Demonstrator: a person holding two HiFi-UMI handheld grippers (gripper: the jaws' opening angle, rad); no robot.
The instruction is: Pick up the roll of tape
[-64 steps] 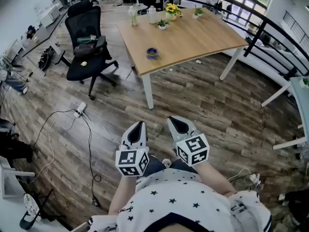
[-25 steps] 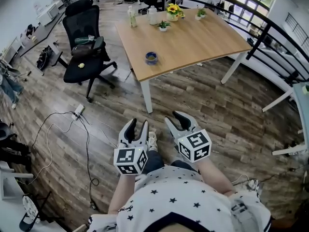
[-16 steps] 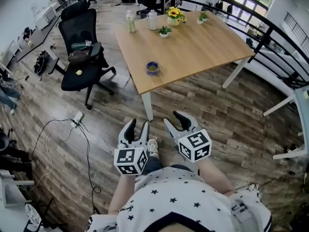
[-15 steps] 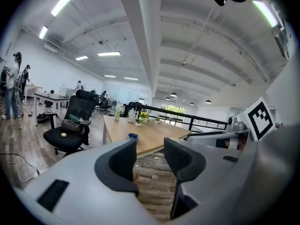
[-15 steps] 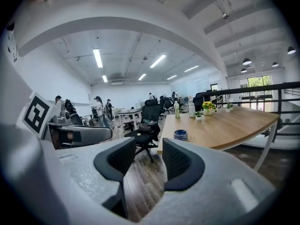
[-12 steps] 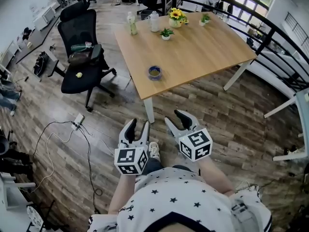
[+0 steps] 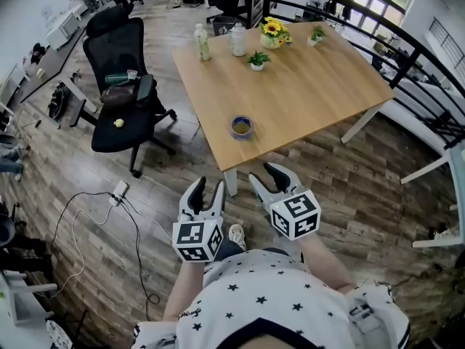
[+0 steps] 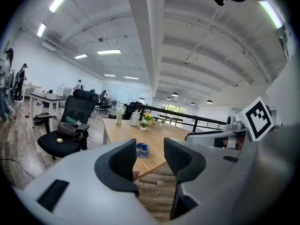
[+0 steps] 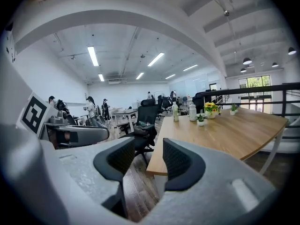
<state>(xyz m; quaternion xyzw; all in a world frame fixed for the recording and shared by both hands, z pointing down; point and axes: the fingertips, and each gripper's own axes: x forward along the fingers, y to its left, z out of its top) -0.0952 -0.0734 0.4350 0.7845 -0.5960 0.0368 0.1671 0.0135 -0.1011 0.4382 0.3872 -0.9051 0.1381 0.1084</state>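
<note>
Both of your grippers are empty. The left gripper (image 7: pixel 206 190) has its jaws wide apart with nothing between them, and they have just been opening. The right gripper (image 7: pixel 268 174) is the same: its jaws have just spread wider and hold nothing.

The roll of tape (image 7: pixel 242 126) is blue. It lies flat on the wooden table (image 7: pixel 312 78), close to the near left corner, with its hole facing up. It is farther away than both grippers, a bit right of the left one and a bit left of the right one.

In the left gripper view the tape shows right in the gap between the jaws, so that gripper points straight at it. The right gripper view does not show the tape. I think the left gripper is the easy one to use. The roll lies flat, so you will likely need to come down over its rim.
</note>
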